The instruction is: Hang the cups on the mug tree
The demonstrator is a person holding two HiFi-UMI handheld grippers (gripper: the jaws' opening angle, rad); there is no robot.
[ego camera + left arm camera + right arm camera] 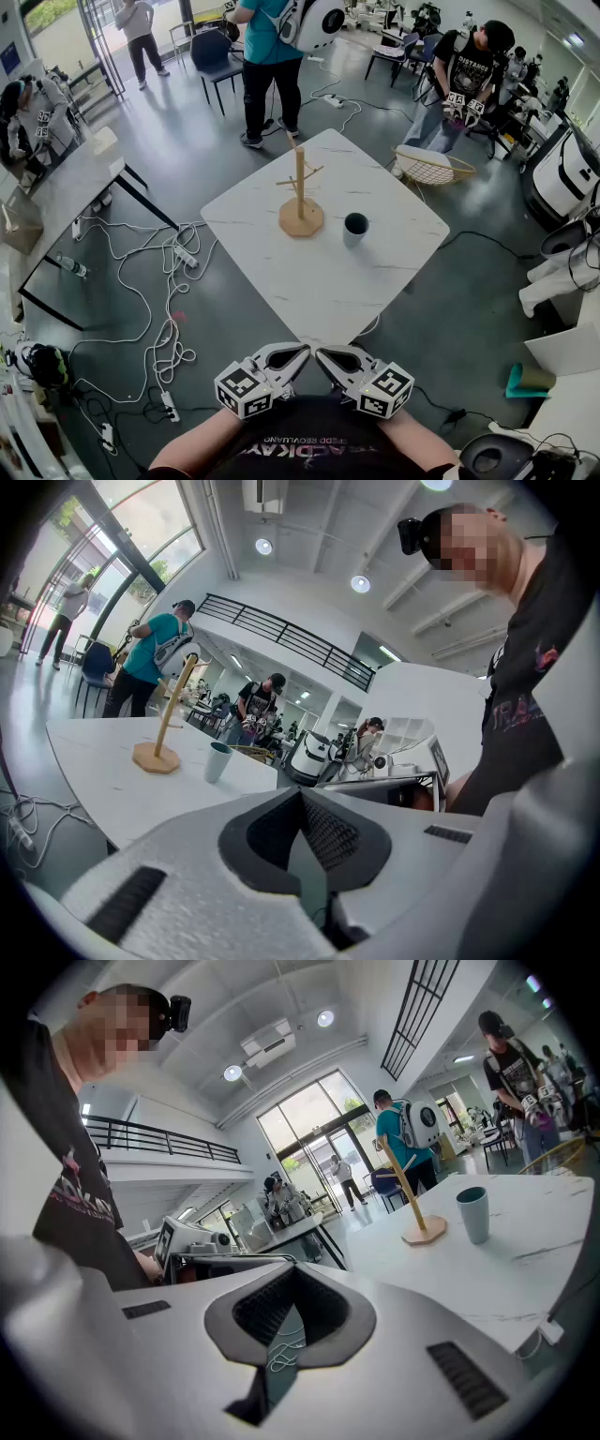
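The left tool [294, 357] and right tool [329, 359] are hanging closed and empty, judging by the cup [355, 228] sitting unhung beside the mug tree [300, 201].

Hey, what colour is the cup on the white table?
The cup is a muted grey-green, darker teal inside; the right gripper view shows it best.

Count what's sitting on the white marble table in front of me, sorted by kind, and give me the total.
Mug tree: 1
Cup: 1
Total: 2
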